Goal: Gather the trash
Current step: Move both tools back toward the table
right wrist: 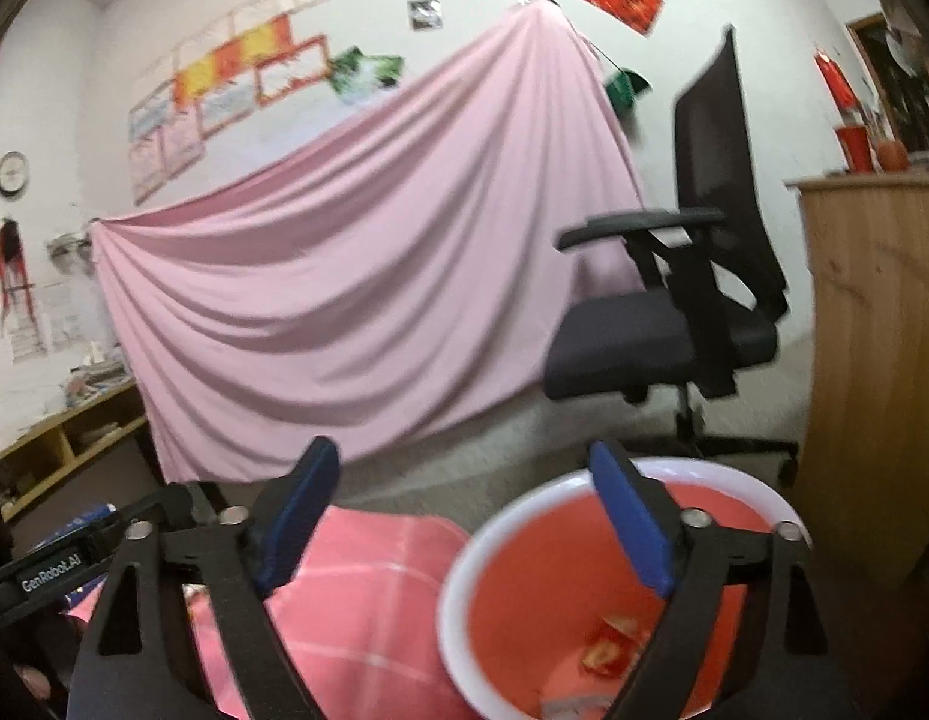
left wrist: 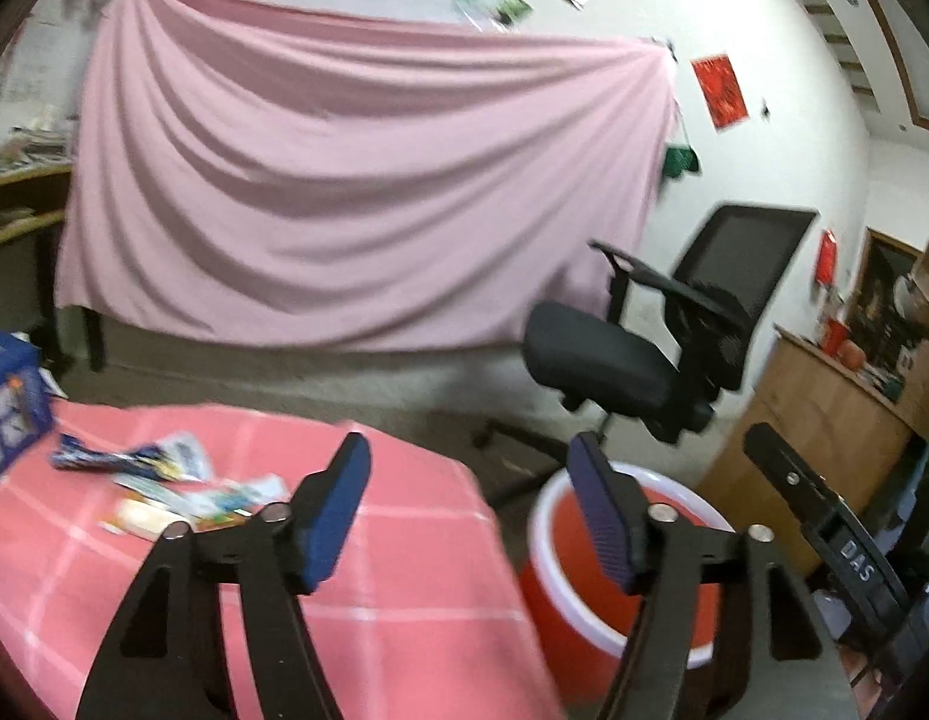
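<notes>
In the left wrist view, a blue cardboard box (left wrist: 8, 402) is sitting at nine o'clock on the edge of the round table under its pink checked cloth (left wrist: 404, 588), and a loose heap of crumpled snack wrappers and packets (left wrist: 164, 486) is lying on the cloth at about eight o'clock, well apart from the fingers. The left gripper (left wrist: 470, 516) is hanging at six o'clock with its blue-padded jaws standing wide and nothing between them. Through the gap the pink draped sheet (left wrist: 356, 192) is filling twelve o'clock, a black mesh office chair (left wrist: 656, 336) is standing at three o'clock, and the red plastic bin with a white rim (left wrist: 560, 576) is sitting on the floor at five o'clock, just beside the table edge. In the right wrist view, the other tool's black body is crossing at eight o'clock, the right gripper (right wrist: 464, 522) is spreading its jaws wide and empty over the cloth and bin, and the bin is holding a red and yellow scrap of wrapper (right wrist: 611, 645) at five o'clock, with a light wooden cabinet (right wrist: 872, 360) rising at three o'clock.
</notes>
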The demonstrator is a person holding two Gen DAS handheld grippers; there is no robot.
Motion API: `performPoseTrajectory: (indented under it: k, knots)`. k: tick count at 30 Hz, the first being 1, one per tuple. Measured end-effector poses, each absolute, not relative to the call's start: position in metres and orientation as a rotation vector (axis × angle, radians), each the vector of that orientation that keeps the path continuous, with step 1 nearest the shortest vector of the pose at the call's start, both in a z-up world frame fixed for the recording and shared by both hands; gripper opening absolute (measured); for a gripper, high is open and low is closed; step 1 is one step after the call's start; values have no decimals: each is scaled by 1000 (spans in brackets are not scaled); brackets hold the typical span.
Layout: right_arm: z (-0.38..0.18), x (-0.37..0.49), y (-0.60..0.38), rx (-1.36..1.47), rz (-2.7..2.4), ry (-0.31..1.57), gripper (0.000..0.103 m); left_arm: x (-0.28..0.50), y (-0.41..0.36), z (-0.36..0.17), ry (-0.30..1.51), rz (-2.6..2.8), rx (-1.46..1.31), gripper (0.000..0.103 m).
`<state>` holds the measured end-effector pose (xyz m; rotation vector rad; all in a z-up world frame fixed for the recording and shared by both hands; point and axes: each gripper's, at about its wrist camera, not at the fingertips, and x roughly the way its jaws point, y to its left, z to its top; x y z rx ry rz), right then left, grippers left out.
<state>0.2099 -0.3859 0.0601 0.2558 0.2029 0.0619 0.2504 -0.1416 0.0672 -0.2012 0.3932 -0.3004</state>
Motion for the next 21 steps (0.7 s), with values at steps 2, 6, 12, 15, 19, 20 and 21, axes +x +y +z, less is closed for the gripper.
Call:
performPoseTrajectory:
  k: [2, 6, 12, 15, 19, 20, 21]
  knots:
    - [64, 209, -372, 244, 69, 164, 103, 244, -121, 68, 364, -261, -211, 87]
    - [70, 210, -343, 209, 110, 104, 103, 230, -86, 67, 290, -194, -215, 93]
    - [72, 206, -302, 159, 184, 29, 103, 206, -43, 62, 211, -103, -161, 99]
    - [72, 206, -278, 121, 224, -4, 103, 197, -25, 57, 185, -66, -141, 99]
    - [70, 205, -252, 78, 272, -19, 103, 190, -3, 49, 164, -30, -119, 99]
    - [68, 206, -246, 67, 282, -17, 103, 188, 3, 46, 164, -19, -111, 99]
    - [66, 208, -239, 50, 290, -12, 103, 186, 8, 43, 166, -11, -108, 99]
